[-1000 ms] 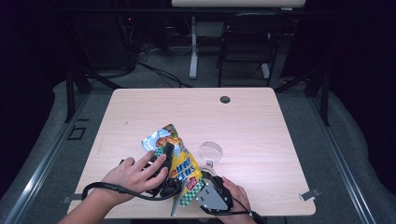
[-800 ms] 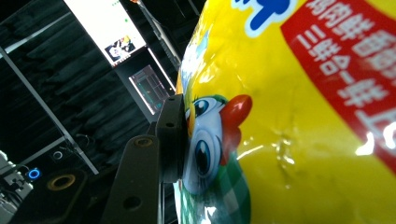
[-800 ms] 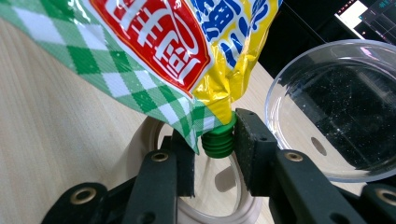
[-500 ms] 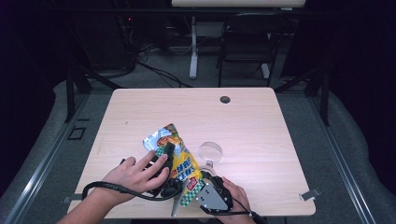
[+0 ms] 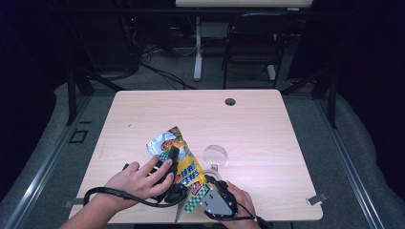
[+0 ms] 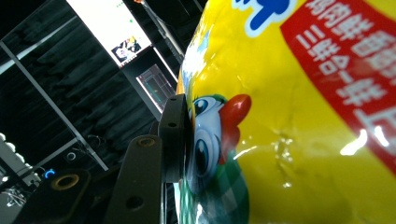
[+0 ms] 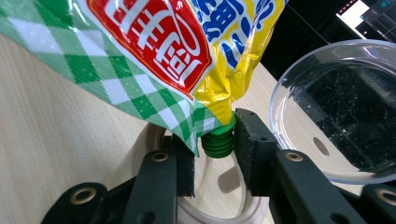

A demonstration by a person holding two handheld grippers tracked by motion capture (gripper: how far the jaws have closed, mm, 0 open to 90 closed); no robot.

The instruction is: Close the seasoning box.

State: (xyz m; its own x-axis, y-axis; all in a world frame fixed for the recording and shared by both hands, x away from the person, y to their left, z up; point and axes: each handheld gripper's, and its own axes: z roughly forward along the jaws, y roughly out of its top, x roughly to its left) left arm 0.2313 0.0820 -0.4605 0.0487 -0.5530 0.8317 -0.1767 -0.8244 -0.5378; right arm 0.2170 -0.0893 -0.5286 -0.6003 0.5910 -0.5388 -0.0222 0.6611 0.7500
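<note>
The left tool (image 5: 173,160) was clamped on the yellow sauce pouch (image 5: 185,167). The right tool (image 7: 214,140) gripped its green spout (image 7: 217,140), with a clear bowl (image 7: 341,112) just beside it on the tabletop (image 5: 267,138).

The high view looks forward and down from above the person's side onto the pale wooden table (image 5: 267,138), hands entering at six o'clock. The left gripper view sits right against the glossy yellow printed pouch (image 6: 299,116), facing upward toward twelve o'clock. The right gripper view, low over the tabletop, shares that pouch (image 7: 154,56) and the clear round plastic dish (image 7: 336,107) at three o'clock with the high view.
</note>
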